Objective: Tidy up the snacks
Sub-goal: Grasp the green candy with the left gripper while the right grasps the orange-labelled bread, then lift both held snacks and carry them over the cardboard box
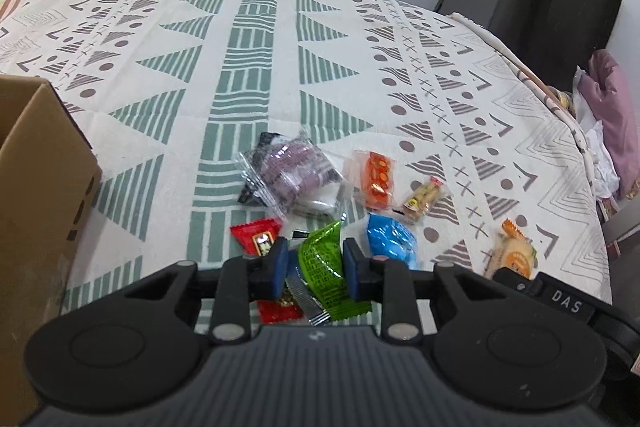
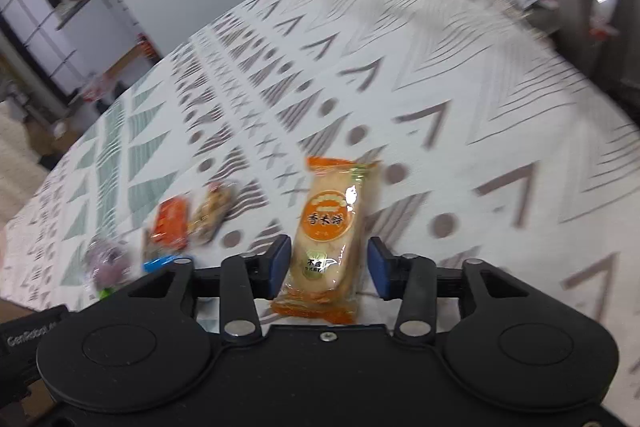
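Note:
Several snack packets lie on a patterned tablecloth (image 1: 260, 75). My left gripper (image 1: 316, 263) is open, its blue pads either side of a green packet (image 1: 324, 267) that lies over a red packet (image 1: 256, 237). Beyond are a purple-and-clear packet (image 1: 290, 173), an orange packet (image 1: 377, 179), a small tan packet (image 1: 423, 199) and a blue packet (image 1: 392, 241). My right gripper (image 2: 328, 267) is open around an orange-edged rice cracker packet (image 2: 330, 235), with a gap on the right side. That packet also shows in the left wrist view (image 1: 514, 253).
A brown cardboard box (image 1: 36, 187) stands at the left of the table, close to my left gripper. The table's right edge (image 1: 592, 163) drops off toward a pink cloth and bags. Shoes and a bottle sit on the floor beyond the far edge.

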Tool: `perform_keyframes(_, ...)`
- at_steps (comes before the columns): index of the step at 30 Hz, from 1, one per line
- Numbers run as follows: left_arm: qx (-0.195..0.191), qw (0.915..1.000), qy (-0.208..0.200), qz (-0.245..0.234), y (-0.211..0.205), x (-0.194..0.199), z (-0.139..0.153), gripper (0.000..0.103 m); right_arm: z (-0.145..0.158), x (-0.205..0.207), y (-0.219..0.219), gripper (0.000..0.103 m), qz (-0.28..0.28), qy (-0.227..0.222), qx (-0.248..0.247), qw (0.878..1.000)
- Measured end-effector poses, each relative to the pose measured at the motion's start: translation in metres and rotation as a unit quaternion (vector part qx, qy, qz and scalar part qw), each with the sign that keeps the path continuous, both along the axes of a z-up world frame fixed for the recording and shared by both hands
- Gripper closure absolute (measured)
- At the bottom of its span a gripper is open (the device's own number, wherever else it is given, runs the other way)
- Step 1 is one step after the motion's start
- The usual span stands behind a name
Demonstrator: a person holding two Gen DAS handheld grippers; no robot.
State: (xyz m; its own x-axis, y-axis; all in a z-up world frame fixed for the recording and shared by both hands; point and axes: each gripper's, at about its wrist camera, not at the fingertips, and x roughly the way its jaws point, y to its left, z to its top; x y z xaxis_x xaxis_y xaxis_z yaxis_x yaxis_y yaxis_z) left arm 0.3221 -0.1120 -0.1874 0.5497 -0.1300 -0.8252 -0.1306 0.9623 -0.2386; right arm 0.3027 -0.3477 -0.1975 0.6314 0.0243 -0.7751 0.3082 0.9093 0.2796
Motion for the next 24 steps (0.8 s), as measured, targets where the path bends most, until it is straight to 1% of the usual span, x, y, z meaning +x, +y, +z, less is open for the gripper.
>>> perform_keyframes(1, -0.003, 1.0, 0.001, -0.004, -0.002, -0.001, -0.001, 0.075, 0.002, -0.001, 0.0, 0.046, -0.001, -0.005, -0.003, 1.0)
perform_keyframes(2, -0.009, 0.9999, 0.003, -0.008, -0.004, -0.001, -0.001, 0.075, 0.003, -0.001, 0.001, 0.042, 0.002, -0.008, -0.008, 1.0)
perform_keyframes(3, -0.015, 0.9998, 0.006, -0.013, -0.006, -0.002, -0.003, 0.075, 0.003, 0.0, 0.003, 0.041, 0.005, -0.008, -0.012, 1.0)
perform_keyframes(5, -0.027, 0.9993, 0.011, -0.023, -0.012, -0.002, -0.006, 0.075, 0.0, 0.004, 0.005, 0.04, 0.012, -0.005, -0.013, 1.0)
perform_keyframes(9, -0.028, 0.9987, 0.031, -0.029, -0.021, 0.0, -0.017, 0.074, -0.01, 0.014, 0.011, 0.04, 0.029, 0.013, -0.018, 0.999)
perform_keyframes(12, -0.03, 0.9981, 0.044, -0.03, -0.023, 0.002, -0.024, 0.071, -0.015, 0.018, 0.017, 0.039, 0.038, 0.021, -0.03, 0.999)
perform_keyframes(13, -0.027, 0.998, 0.047, -0.031, -0.024, 0.004, -0.026, 0.069, -0.014, 0.018, 0.018, 0.04, 0.041, 0.022, -0.035, 0.998)
perform_keyframes(15, -0.019, 0.9978, 0.054, -0.034, -0.027, 0.006, -0.029, 0.067, -0.014, 0.017, 0.018, 0.044, 0.039, 0.024, -0.044, 0.998)
perform_keyframes(17, -0.011, 0.9978, 0.052, -0.038, -0.03, 0.006, -0.029, 0.064, -0.014, 0.014, 0.014, 0.06, 0.029, 0.027, -0.052, 0.998)
perform_keyframes(19, 0.002, 0.9975, 0.052, -0.049, -0.035, 0.006, -0.029, 0.062, -0.013, 0.011, 0.01, 0.067, 0.021, 0.027, -0.048, 0.998)
perform_keyframes(21, 0.013, 0.9969, 0.051, -0.058, -0.039, 0.004, -0.03, 0.062, -0.012, 0.009, 0.009, 0.067, 0.021, 0.026, -0.045, 0.998)
perform_keyframes(23, 0.008, 0.9973, 0.049, -0.055, -0.037, 0.003, -0.031, 0.063, -0.012, 0.008, 0.01, 0.068, 0.024, 0.024, -0.047, 0.998)
perform_keyframes(24, 0.008, 0.9975, 0.05, -0.05, -0.035, 0.003, -0.03, 0.07, -0.011, 0.007, 0.01, 0.068, 0.025, 0.023, -0.046, 0.998)
